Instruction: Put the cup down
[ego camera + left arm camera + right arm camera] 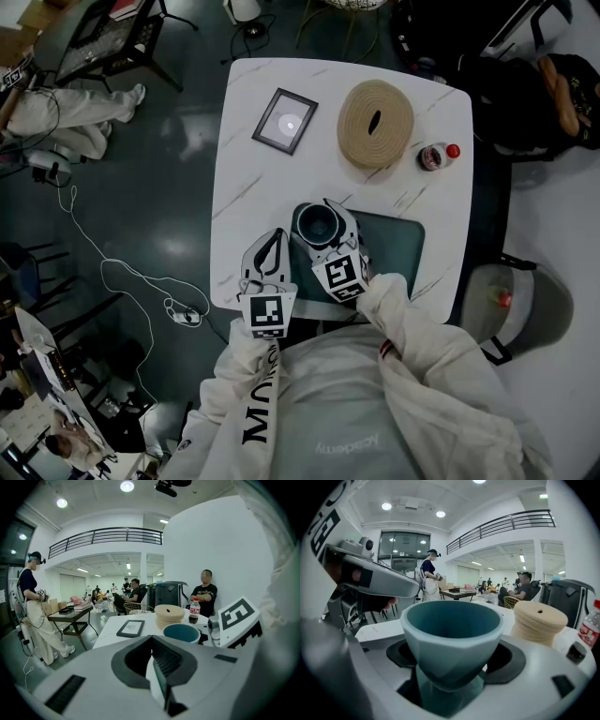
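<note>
- Teal cup is pinched in the right tongs, over the dark mat on the table. Can't tell if it's touching yet.
- I'd lower it level, then ease off the squeeze slowly.
- Left tongs are closed on nothing, just beside.

"Academy" was read, upside down, on grey sweatshirt front; "MO…" on white sleeve, rest illegible.

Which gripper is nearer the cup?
Right. The right gripper grips the cup between its jaws; the left gripper sits beside it, on its left in the head view, jaws together, empty.
</note>
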Available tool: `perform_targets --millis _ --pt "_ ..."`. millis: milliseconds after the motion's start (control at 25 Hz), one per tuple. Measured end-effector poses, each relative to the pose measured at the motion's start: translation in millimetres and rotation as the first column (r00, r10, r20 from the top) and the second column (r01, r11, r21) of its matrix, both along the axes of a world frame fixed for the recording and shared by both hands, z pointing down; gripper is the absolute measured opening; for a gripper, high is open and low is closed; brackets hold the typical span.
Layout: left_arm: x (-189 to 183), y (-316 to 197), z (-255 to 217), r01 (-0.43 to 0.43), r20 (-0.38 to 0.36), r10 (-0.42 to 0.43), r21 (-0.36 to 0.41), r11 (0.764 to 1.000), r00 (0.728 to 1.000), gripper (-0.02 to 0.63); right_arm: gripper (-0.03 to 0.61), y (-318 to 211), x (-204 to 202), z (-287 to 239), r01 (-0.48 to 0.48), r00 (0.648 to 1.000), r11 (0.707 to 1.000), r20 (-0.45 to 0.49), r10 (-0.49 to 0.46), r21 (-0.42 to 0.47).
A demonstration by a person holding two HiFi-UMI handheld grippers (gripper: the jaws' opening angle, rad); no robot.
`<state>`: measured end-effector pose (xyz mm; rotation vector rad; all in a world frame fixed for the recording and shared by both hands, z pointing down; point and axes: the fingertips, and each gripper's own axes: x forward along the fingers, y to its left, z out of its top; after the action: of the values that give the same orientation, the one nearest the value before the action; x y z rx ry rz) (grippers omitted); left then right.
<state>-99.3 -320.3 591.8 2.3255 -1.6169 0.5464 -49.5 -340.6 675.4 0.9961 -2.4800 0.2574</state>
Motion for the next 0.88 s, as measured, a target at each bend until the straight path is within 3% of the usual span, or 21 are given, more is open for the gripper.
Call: perform_targets --millis 880 --pt "-1 11 4 -0.014 -0.006 0.014 -0.025 1.0 1.0 0.011 0.39 8 2 7 -0.026 1.0 0.998 -0.006 0.026 -0.049"
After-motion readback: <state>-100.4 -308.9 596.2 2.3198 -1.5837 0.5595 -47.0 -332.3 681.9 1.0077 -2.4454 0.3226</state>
